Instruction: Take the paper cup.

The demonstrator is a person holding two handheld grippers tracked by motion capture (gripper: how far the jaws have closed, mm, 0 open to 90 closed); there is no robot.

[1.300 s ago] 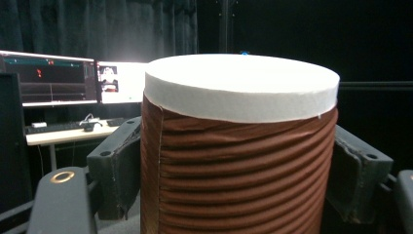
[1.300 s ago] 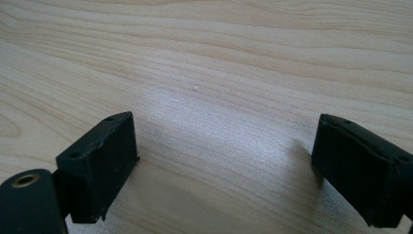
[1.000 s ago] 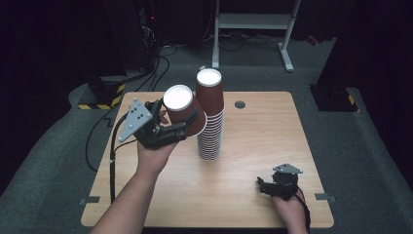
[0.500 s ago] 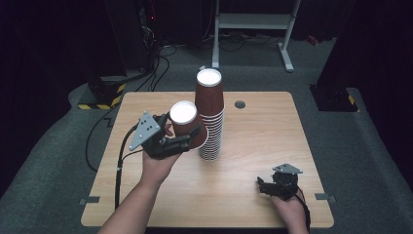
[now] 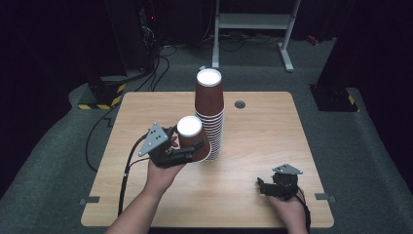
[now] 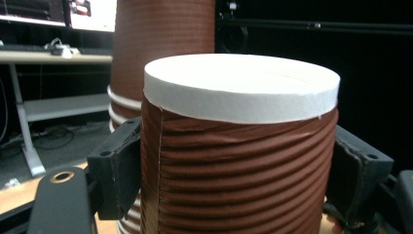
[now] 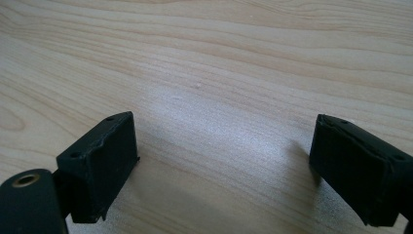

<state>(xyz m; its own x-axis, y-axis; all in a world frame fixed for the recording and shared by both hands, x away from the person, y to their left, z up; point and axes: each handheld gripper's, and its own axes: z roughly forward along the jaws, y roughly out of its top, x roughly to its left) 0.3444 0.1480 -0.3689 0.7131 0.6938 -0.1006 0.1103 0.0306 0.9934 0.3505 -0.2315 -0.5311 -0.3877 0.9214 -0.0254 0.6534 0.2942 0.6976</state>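
One wooden counter (image 5: pixel 253 195) carried one tall stack of brown paper cups (image 5: pixel 210 114), one separate brown cup (image 5: pixel 192 137) just left of it, and two tongs.

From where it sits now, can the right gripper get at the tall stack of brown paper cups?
Probably yes. The right gripper rests open near the table's front edge, with bare wood between it and the tall stack of brown ribbed paper cups. The left gripper, shut on a single brown cup, crowds only the stack's far side.
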